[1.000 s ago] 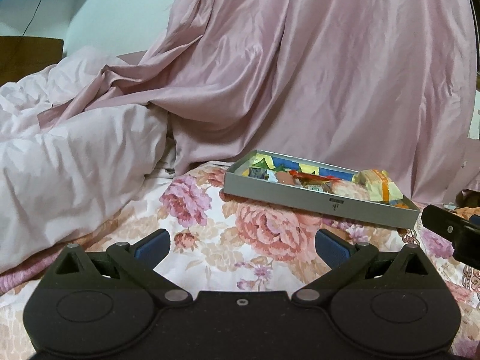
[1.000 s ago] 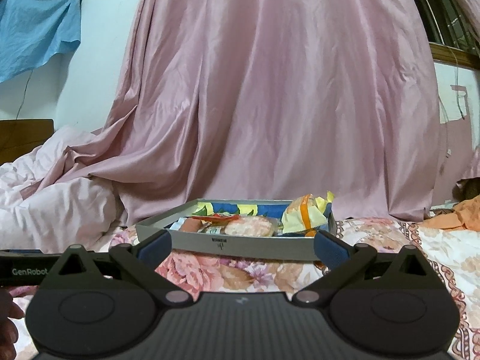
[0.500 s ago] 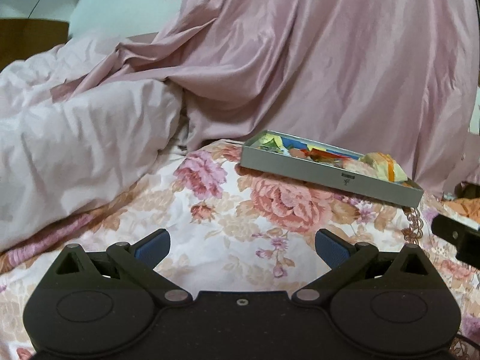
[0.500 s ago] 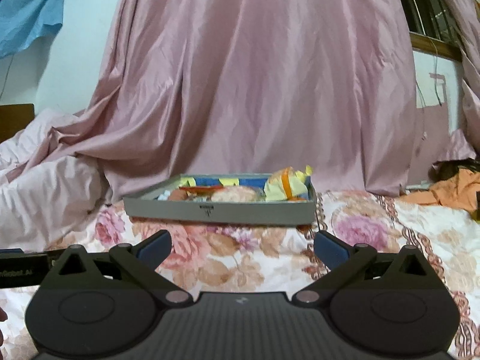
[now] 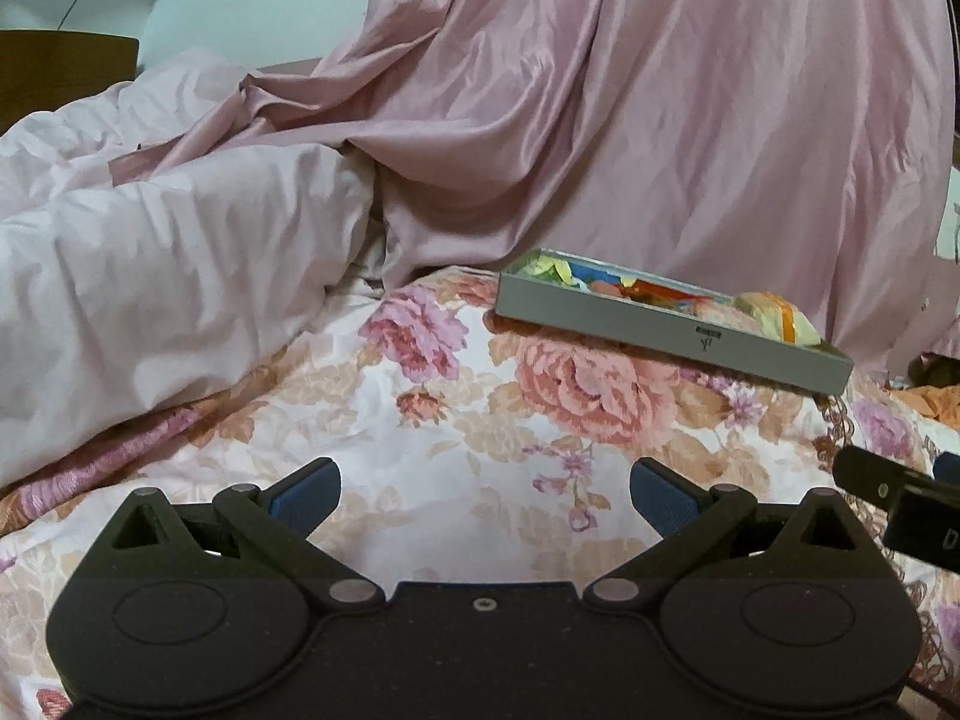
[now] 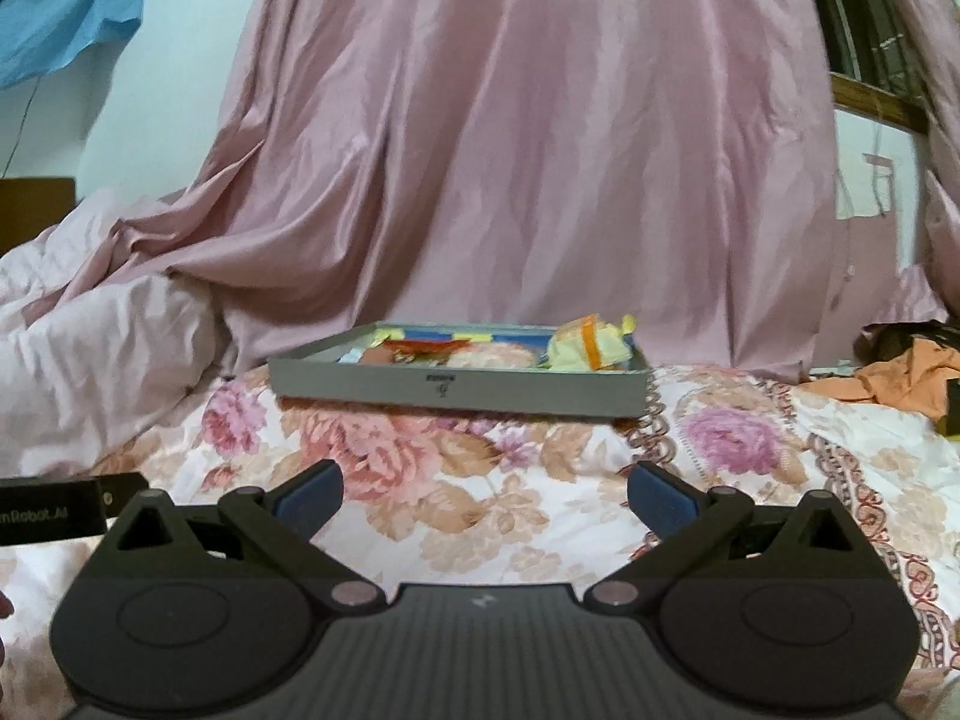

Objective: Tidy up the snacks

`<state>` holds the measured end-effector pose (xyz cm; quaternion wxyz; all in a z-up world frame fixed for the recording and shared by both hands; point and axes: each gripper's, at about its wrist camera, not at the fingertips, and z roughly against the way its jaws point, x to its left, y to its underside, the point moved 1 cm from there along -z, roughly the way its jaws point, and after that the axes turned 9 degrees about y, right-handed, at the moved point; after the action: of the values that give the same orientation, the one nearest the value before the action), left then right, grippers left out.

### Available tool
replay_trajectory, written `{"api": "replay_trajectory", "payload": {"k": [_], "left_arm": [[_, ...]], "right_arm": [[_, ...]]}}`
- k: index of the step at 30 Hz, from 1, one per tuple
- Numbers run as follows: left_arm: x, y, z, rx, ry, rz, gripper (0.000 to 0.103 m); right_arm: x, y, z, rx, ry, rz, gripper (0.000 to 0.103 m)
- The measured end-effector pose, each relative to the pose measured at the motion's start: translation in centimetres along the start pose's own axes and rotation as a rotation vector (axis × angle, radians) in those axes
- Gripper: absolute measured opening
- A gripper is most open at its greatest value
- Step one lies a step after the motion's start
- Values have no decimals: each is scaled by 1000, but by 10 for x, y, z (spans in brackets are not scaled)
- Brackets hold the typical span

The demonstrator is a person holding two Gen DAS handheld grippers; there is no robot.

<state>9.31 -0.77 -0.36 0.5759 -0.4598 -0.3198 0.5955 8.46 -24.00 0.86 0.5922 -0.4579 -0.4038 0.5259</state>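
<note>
Snacks [image 6: 588,345] in bright wrappers fill a shallow grey tray [image 6: 456,390] resting on a floral bedsheet [image 6: 480,498], well ahead of both grippers. Left gripper [image 5: 485,489] and right gripper [image 6: 485,489] hover spread wide, holding nothing.

Glossy pink satin curtain [image 6: 528,168] drapes behind a matt grey tray [image 6: 456,387]. Floral cotton bedsheet [image 5: 480,420] lies soft and faintly creased.

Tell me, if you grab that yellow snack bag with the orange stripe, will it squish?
Probably. The yellow snack bag looks crinkled and puffy, so it likely crumples and weighs little. Its wrapper may be slippery. It sits atop other snacks in the grey tray, so it could slide.
</note>
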Motion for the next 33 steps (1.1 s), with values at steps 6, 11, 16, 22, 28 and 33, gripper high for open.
{"api": "replay_trajectory", "payload": {"k": [6, 11, 16, 22, 28, 33], "left_arm": [[-2, 3, 1, -1, -6, -20, 102], [-2, 4, 2, -2, -13, -24, 102], [-1, 3, 3, -1, -16, -16, 102], [-1, 3, 3, -5, -17, -16, 102], [0, 3, 3, -7, -17, -16, 102], [0, 3, 4, -9, -18, -16, 102]], "right_arm": [[4, 4, -5, 37, -21, 7, 103], [1, 5, -5, 40, -18, -11, 103], [-2, 6, -8, 55, -8, -24, 103], [-1, 7, -10, 70, -6, -17, 103], [1, 8, -10, 79, -11, -3, 103], [2, 8, -11, 88, -11, 1, 103]]}}
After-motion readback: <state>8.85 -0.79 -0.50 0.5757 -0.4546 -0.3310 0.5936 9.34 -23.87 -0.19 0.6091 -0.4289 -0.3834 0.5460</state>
